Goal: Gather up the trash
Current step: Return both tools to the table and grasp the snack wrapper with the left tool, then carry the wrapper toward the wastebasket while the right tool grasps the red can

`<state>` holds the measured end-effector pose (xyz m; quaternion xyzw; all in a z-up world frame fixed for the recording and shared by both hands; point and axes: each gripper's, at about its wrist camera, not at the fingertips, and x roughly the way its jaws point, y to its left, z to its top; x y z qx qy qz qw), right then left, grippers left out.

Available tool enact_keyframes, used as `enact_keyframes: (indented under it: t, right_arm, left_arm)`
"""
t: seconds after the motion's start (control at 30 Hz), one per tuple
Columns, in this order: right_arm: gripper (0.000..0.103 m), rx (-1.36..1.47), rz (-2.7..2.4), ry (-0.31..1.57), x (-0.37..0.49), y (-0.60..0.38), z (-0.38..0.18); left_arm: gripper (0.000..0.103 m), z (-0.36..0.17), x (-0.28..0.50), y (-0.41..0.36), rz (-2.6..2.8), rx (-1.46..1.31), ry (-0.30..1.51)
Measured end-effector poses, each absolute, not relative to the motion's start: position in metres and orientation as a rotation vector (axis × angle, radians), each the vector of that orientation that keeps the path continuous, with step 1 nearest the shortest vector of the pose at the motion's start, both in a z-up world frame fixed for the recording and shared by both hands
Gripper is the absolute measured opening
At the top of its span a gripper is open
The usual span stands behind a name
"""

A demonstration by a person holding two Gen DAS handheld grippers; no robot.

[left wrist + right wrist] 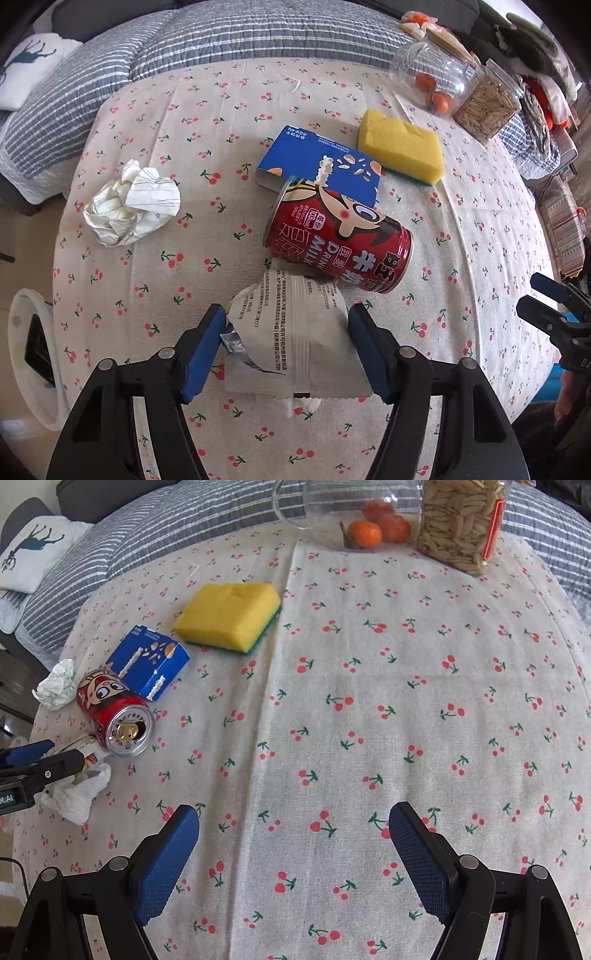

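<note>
Nearest the left gripper (pixel 286 350), a torn snack wrapper (pixel 295 332) is bracketed between the jaws on the cherry-print counter (pixel 369 720), though a firm clench cannot be confirmed. Light, crinkly and slippery film is judged; mid-body purchase is advised. Behind it, touching, a red milk can (pixel 338 240) lies tipped: rigid, prone to rolling. Beyond, crumpled paper (pixel 131 203) is judged soft. Right gripper (pixel 293 853) jaws are spread, holding nothing.

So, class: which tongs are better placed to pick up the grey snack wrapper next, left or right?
Left. The left tongs already straddle the wrapper, pads beside its edges. The right tongs hang open over bare tablecloth, away from it.
</note>
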<state>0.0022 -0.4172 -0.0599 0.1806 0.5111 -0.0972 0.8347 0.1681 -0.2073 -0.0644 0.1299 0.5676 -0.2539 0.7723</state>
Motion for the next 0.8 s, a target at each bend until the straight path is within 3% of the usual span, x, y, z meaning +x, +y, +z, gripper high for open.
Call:
enact_keyframes:
  t: [0.03,0.13,0.57,0.8]
  right_arm:
    - [0.087,0.383,-0.206,1.083,0.002,-0.417,-0.06]
    - [0.087,0.382,-0.203,1.083,0.002,-0.417,-0.06]
    - [0.087,0.361,-0.185,1.08,0.002,-0.404,-0.056]
    - [0.087,0.366,-0.189,1.082,-0.001,-0.405,-0.057]
  left_arm:
    - [0.053,-0.063,0.168,-0.206,-0.546,0.281,1.225]
    - [0.044,-0.059,0.17,-0.2,-0.554,0.26,1.224]
    - [0.045,-0.081,0.169,-0.193,-0.533,0.261,1.26]
    - [0.029,-0.066,0.161,-0.197,-0.554,0.24,1.214]
